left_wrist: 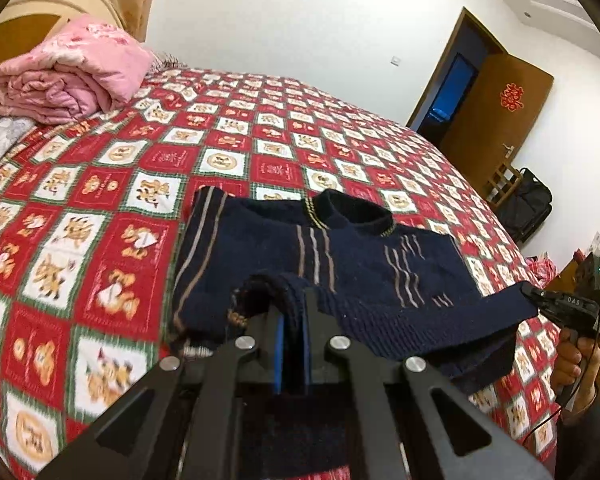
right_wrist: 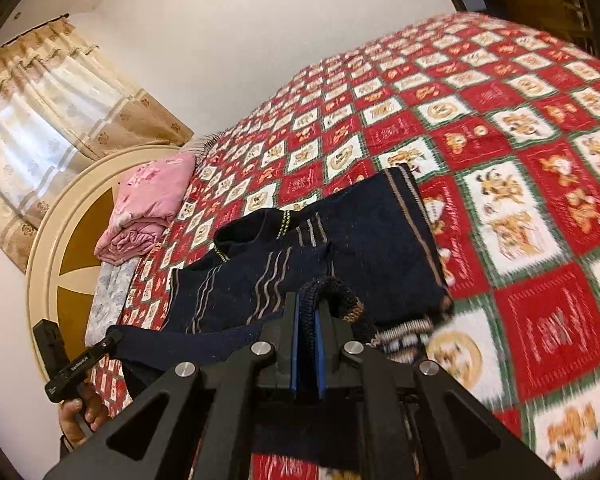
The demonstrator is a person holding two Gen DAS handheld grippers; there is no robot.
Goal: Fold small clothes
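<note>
A small navy knit sweater (left_wrist: pixel 340 256) with tan stripes lies on the red patchwork bedspread (left_wrist: pixel 140 168), sleeves folded across its body. My left gripper (left_wrist: pixel 293 312) is shut on the ribbed bottom hem at one corner. My right gripper (right_wrist: pixel 308 312) is shut on the hem at the other corner. The hem is lifted and stretched between them above the bed. The sweater shows in the right wrist view (right_wrist: pixel 340 240) too. The right gripper appears in the left wrist view (left_wrist: pixel 534 294), and the left gripper appears in the right wrist view (right_wrist: pixel 114 338).
A folded pink quilt (left_wrist: pixel 68 76) lies near the round headboard (right_wrist: pixel 56 248). An open wooden door (left_wrist: pixel 496 124) and a black bag (left_wrist: pixel 528 204) are beyond the bed's far side. Curtains (right_wrist: pixel 48 100) hang by the headboard.
</note>
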